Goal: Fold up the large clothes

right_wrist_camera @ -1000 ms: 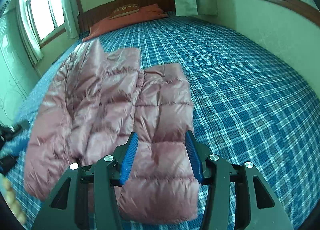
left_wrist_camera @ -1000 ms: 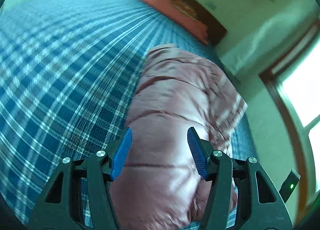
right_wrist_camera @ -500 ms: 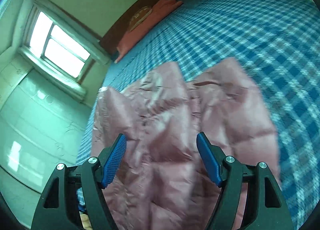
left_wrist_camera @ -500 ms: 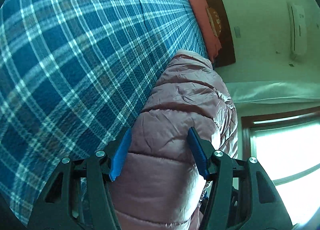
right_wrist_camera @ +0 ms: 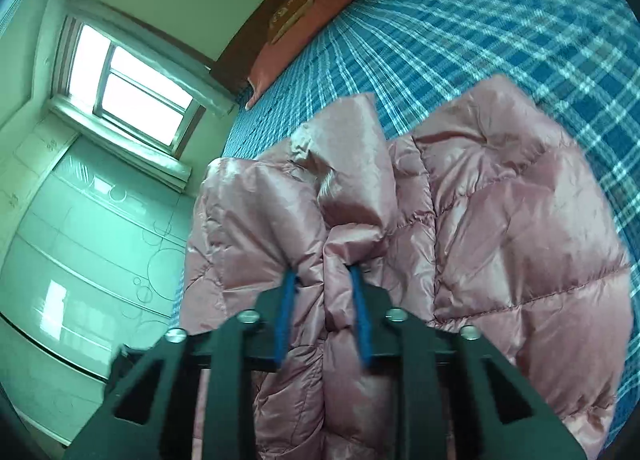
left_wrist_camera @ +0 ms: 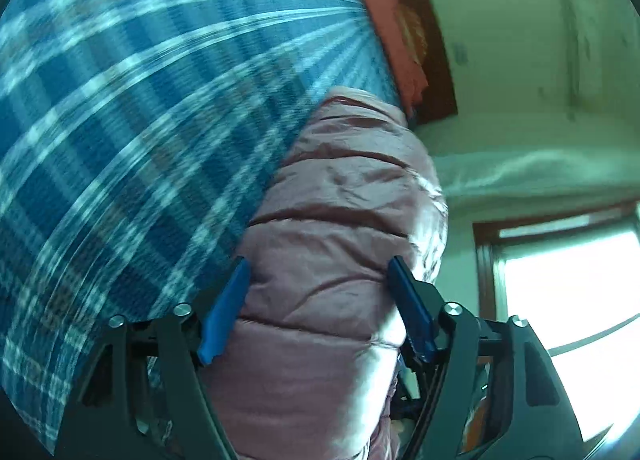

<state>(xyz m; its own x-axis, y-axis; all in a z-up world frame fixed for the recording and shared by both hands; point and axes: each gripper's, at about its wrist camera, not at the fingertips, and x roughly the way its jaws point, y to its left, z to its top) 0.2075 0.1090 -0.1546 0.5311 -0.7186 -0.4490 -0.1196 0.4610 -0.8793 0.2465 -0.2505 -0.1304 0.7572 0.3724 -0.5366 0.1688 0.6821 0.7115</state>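
Your right gripper (right_wrist_camera: 325,280) was closing, pinching a fold of the pink jacket (right_wrist_camera: 500,228); your left gripper (left_wrist_camera: 320,280) was opening wide, astride it.

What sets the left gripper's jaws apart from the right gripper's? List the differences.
The left gripper has its jaws wide and opening, astride the pink jacket; the right gripper has its jaws narrow and closing, pinching a bunched fold. Both carry blue pads and work the same jacket.
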